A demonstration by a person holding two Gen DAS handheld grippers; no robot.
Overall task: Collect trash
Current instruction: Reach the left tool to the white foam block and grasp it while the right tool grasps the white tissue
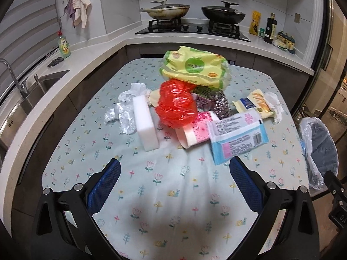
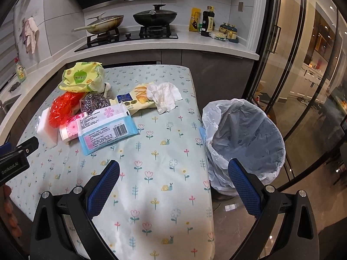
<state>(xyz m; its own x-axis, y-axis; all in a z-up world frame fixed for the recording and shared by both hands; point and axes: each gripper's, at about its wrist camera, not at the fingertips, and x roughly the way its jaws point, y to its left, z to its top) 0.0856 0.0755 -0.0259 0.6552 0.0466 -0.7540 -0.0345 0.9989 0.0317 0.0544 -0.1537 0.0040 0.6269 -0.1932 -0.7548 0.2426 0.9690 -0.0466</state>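
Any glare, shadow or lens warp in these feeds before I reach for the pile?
Left wrist view: a dark shadow lies on the tablecloth between the left gripper fingers; fisheye bends the counter edge. Right wrist view: reflections streak the glass door; the bin liner looks bright; the right gripper is sharp.

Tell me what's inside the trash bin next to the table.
The trash bin is lined with a white plastic bag, and the visible inside looks empty, with only the dark bin showing through. The near part of the bottom is hidden behind the right gripper's finger.
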